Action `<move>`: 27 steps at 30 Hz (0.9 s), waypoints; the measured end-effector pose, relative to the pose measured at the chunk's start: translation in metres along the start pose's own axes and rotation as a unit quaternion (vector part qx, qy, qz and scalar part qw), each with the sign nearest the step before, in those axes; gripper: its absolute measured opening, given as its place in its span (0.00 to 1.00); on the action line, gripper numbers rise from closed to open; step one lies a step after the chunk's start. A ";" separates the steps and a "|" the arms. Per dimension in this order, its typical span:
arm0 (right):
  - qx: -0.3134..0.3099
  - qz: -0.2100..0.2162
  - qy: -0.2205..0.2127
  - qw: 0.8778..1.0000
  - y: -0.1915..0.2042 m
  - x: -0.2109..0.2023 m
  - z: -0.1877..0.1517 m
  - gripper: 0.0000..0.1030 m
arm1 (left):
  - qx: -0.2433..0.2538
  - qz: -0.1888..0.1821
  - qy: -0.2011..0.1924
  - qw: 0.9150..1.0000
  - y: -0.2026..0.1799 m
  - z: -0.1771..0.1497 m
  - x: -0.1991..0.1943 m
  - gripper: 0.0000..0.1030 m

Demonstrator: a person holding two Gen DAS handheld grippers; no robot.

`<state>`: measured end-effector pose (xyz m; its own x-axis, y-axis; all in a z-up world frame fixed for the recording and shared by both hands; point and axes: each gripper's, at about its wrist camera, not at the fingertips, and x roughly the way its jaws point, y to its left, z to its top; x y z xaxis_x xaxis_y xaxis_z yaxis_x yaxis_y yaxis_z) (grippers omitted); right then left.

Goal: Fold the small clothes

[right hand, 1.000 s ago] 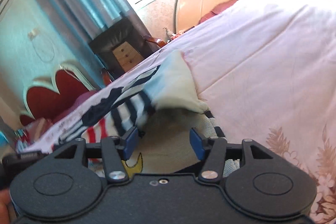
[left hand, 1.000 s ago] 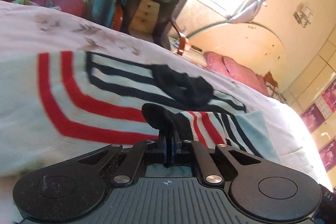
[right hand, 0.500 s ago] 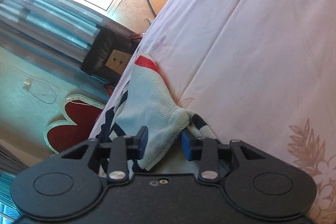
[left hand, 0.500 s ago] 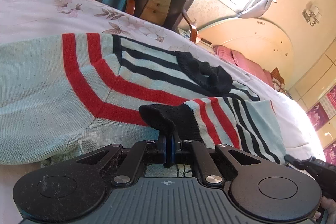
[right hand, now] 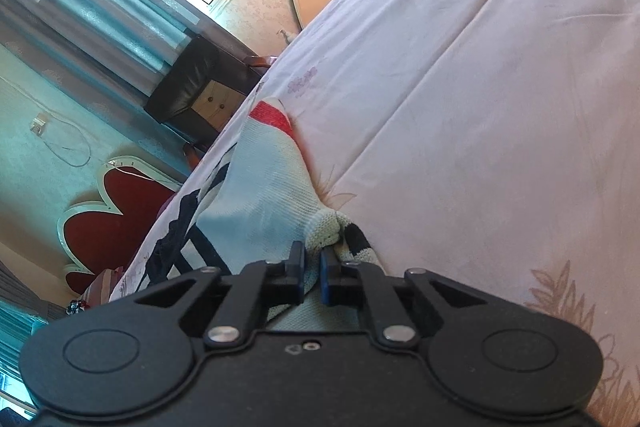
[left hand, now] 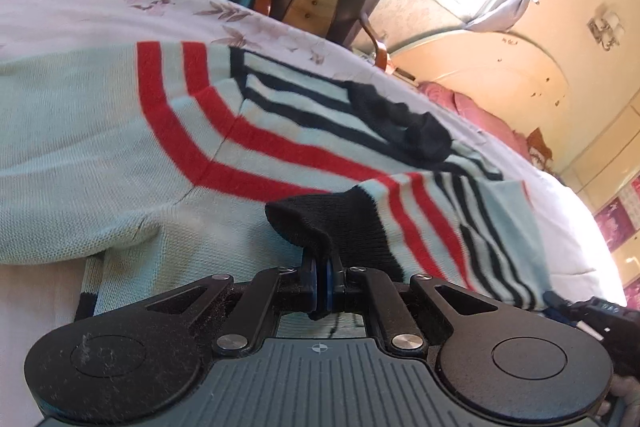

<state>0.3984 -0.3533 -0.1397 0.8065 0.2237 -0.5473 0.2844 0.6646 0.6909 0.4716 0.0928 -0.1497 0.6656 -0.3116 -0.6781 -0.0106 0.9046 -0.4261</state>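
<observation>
**A:** Pale mint knit with red and navy stripes, that's the little sweater, spread flat on the pinkish floral bedsheet. Going left to right in the left wrist view: bare sheet along the left edge past the hem, the body of the sweater in the middle, then a sleeve folded across with its black cuff clamped tight in the left gripper. Far right, sheet again up to the bed's edge, and the other tool just peeks in at the bottom right corner

**B:** And the right wrist view?

**A:** Red headboard and dark bedside cabinet on the left beyond the bed's edge, sweater next, then a big open stretch of sheet to the right with nothing on it. The right gripper is closing its jaws and the pads already pinch a bunched bit of pale knit right at the sweater's edge, next to a black stripe

**B:** What's different from a second ago?

**A:** The right jaws were wide apart then, fabric just lying loose between them, and the view has rolled. The left one had the cuff the whole time, just sits a bit lower, so more of the sweater is in sight
</observation>
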 end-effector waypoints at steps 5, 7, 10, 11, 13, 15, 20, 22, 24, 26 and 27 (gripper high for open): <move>-0.016 0.002 0.012 1.000 0.002 -0.008 0.003 0.17 | 0.031 0.055 -0.042 0.997 -0.007 -0.002 -0.019 0.36; -0.056 0.002 -0.005 0.998 0.011 -0.023 0.005 0.23 | 0.054 0.074 -0.088 0.992 -0.013 -0.001 -0.038 0.58; -0.115 -0.001 -0.024 0.993 0.026 -0.033 0.012 0.22 | 0.109 0.039 -0.089 0.989 -0.041 0.008 -0.034 0.57; -0.129 0.000 -0.023 0.991 0.031 -0.029 0.015 0.20 | 0.128 0.024 -0.087 0.988 -0.054 0.009 -0.027 0.57; -0.150 0.000 -0.016 0.988 0.039 -0.017 0.018 0.18 | 0.158 0.002 -0.079 0.984 -0.080 0.011 -0.006 0.57; -0.193 -0.012 -0.013 0.981 0.051 -0.002 0.016 0.18 | 0.174 0.019 -0.062 0.983 -0.100 0.010 0.012 0.57; -0.212 -0.036 -0.025 0.976 0.051 0.003 0.031 0.25 | 0.153 0.077 -0.111 0.979 -0.085 -0.010 -0.026 0.58; -0.215 -0.034 -0.026 0.976 0.045 -0.002 0.037 0.26 | 0.116 0.100 -0.111 0.982 -0.060 -0.016 -0.040 0.57; -0.209 -0.028 -0.021 0.977 0.039 -0.004 0.042 0.26 | 0.087 0.110 -0.090 0.986 -0.039 -0.016 -0.036 0.57; -0.196 -0.026 -0.015 0.980 0.034 -0.001 0.042 0.26 | 0.054 0.079 -0.062 0.993 -0.025 -0.012 -0.023 0.44; -0.193 -0.026 -0.011 0.981 0.032 0.000 0.041 0.26 | 0.042 0.059 -0.054 0.996 -0.023 -0.011 -0.017 0.30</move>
<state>0.4291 -0.3610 -0.0982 0.8088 0.1692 -0.5632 0.1118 0.8960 0.4298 0.4529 0.0741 -0.1351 0.7403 -0.1719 -0.6499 -0.0351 0.9555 -0.2928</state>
